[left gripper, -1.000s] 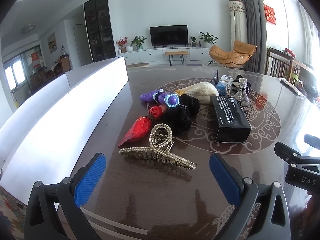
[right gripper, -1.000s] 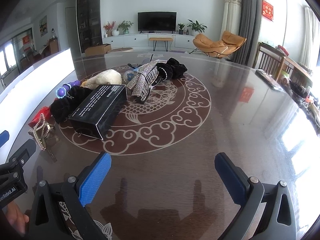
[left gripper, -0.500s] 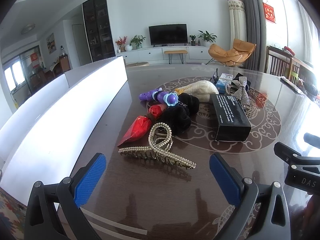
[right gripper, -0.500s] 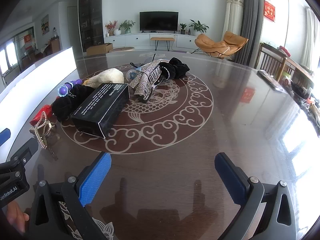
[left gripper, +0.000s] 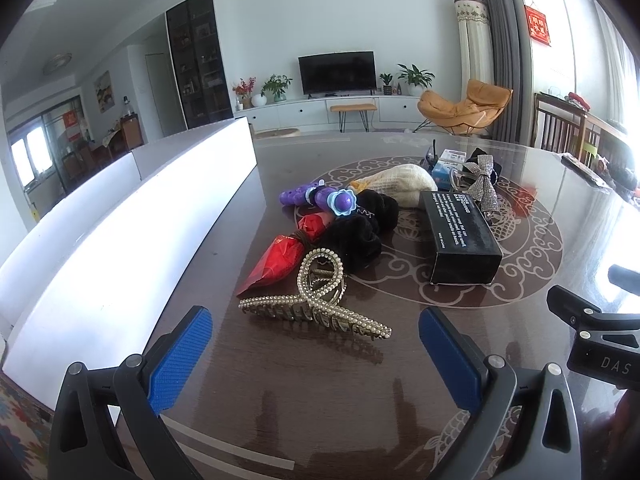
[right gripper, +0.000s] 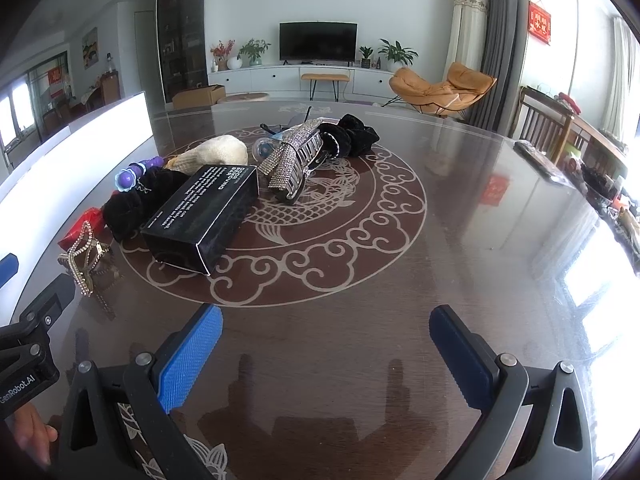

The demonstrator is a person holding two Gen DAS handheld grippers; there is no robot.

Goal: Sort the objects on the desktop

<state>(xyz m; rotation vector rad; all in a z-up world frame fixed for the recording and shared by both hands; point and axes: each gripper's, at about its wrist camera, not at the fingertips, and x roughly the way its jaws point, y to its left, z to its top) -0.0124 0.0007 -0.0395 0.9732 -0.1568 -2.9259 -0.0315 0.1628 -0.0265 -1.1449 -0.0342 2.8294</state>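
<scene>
A pearl hair claw (left gripper: 316, 304) lies just beyond my open left gripper (left gripper: 316, 356), with nothing between the blue pads. Behind it sit a red foil piece (left gripper: 280, 258), black scrunchies (left gripper: 356, 236), a purple toy (left gripper: 320, 198) and a cream pouch (left gripper: 404, 184). A black box (left gripper: 460, 236) rests to the right, with a rhinestone bow clip (left gripper: 482, 186) behind it. My right gripper (right gripper: 326, 354) stands open over bare table. From there the black box (right gripper: 202, 218), bow clip (right gripper: 294, 160), another black scrunchie (right gripper: 354, 136) and hair claw (right gripper: 86, 254) lie ahead to the left.
The objects lie on a dark glossy table (right gripper: 360, 280) with a round cloud pattern. A long white panel (left gripper: 120, 232) runs along its left side. A remote (right gripper: 538, 160) and clutter sit at the far right edge. The right gripper's body (left gripper: 592, 340) shows at right in the left wrist view.
Both views drift very slightly closer to the pile. Nothing on the table has moved, and both grippers stay open.
</scene>
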